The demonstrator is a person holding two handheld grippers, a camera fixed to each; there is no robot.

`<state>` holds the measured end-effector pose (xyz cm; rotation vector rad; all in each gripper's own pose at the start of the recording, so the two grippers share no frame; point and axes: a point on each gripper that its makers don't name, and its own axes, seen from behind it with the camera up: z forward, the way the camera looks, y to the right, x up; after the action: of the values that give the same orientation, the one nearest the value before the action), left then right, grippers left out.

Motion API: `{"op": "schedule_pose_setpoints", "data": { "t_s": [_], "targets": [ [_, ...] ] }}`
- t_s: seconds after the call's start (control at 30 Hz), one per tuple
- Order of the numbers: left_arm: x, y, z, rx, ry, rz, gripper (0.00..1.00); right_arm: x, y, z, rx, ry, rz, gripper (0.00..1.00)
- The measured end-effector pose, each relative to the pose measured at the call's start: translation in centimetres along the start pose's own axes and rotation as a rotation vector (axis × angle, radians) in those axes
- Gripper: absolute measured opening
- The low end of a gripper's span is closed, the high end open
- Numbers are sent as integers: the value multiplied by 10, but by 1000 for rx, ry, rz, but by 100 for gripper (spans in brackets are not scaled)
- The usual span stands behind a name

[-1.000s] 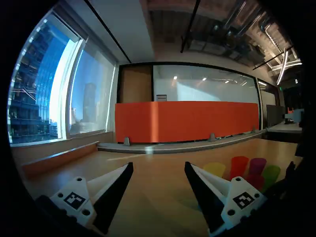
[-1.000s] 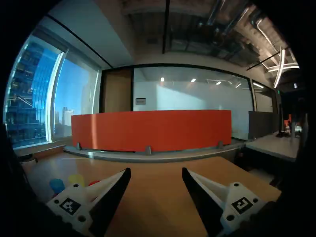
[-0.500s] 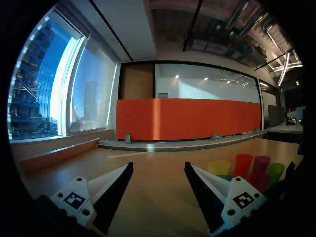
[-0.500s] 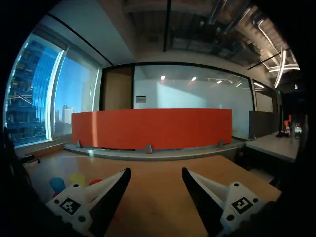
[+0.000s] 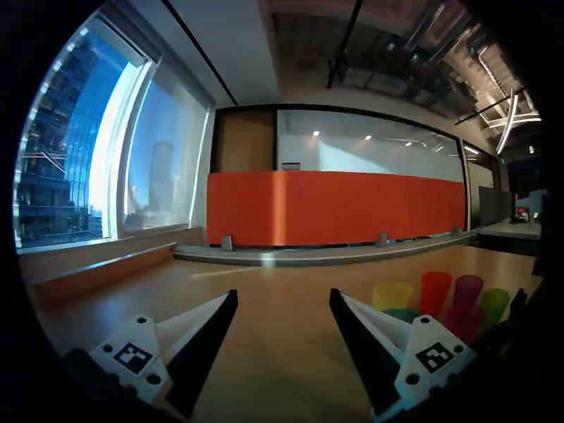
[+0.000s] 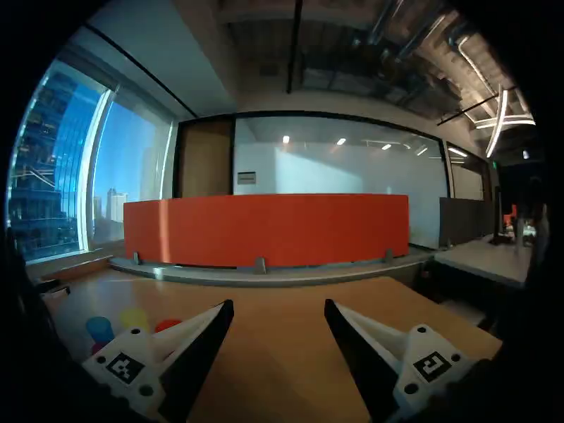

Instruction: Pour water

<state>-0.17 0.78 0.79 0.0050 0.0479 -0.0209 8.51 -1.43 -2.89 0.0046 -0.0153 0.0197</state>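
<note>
In the left gripper view, the left gripper (image 5: 282, 296) hangs released and empty over the wooden table (image 5: 282, 352) at lower centre. The coloured cups (image 5: 435, 292) stand clustered at the lower right, beyond its right finger. In the right gripper view, the cups (image 6: 132, 319) sit at the lower left behind the left finger, and the right gripper (image 6: 278, 304) at lower centre is likewise spread wide, grasping nothing.

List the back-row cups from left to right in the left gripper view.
yellow cup → orange cup → purple cup → green cup
</note>
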Motion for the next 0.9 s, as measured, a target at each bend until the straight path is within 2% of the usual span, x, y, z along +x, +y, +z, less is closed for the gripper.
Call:
{"op": "schedule_pose_setpoints", "data": {
  "t_s": [0.9],
  "targets": [
    [-7,0,3,1,-27,6,96,-5,2,-5,3,11,1,99]
  ]
}}
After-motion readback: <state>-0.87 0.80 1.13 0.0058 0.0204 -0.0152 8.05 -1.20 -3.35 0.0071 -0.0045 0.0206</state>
